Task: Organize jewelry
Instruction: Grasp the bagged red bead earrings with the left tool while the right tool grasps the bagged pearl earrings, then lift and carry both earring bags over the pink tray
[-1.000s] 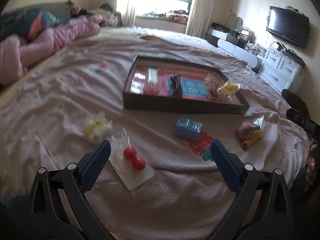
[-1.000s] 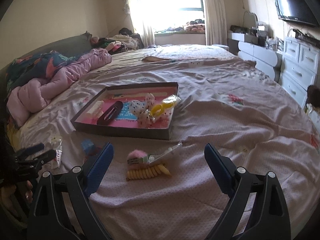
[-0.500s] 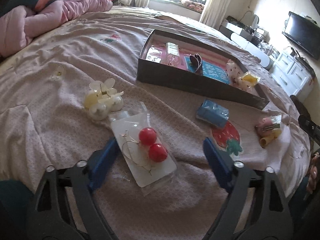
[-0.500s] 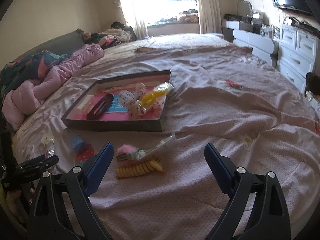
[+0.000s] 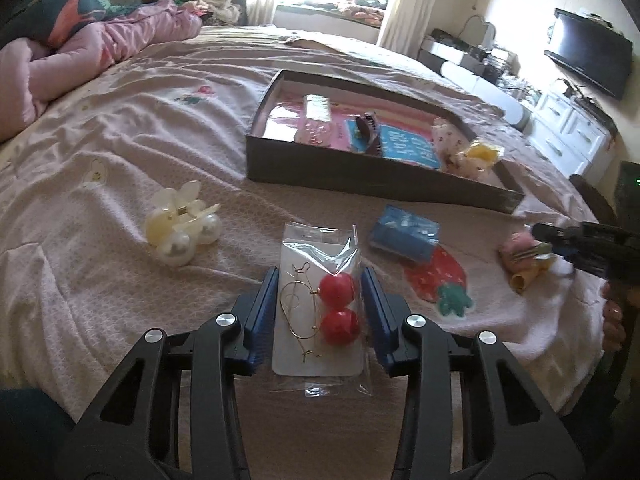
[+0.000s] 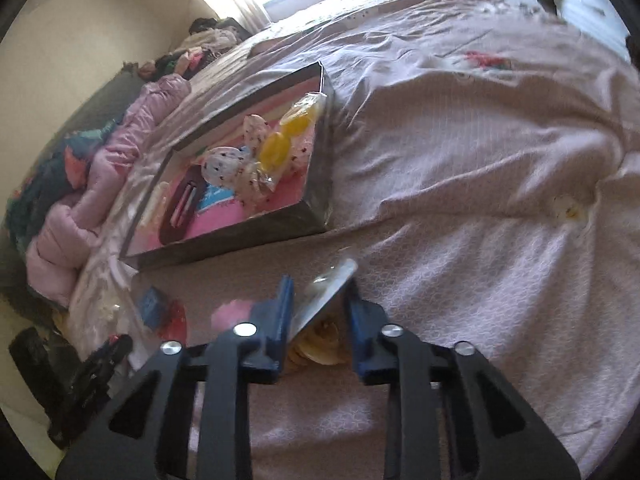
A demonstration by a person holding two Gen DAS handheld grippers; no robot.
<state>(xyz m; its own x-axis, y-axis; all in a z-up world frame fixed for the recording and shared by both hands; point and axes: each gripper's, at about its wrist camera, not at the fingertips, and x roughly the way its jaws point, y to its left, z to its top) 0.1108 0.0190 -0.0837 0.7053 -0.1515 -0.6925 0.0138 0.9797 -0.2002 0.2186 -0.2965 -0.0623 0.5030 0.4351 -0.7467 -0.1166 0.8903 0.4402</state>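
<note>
Closed in from wide on both sides: left gripper (image 5: 320, 312) flanking bagged red earrings (image 5: 320, 304), contact uncertain; right gripper (image 6: 318, 316) around hair-clip packet (image 6: 320, 304), grip unclear; tray (image 5: 372, 176) beyond, presumably the destination.

On the bed (image 5: 120, 128), the tray (image 5: 360, 176) lies behind the earring packet (image 5: 320, 304) and pearl clip (image 5: 180, 228).
</note>
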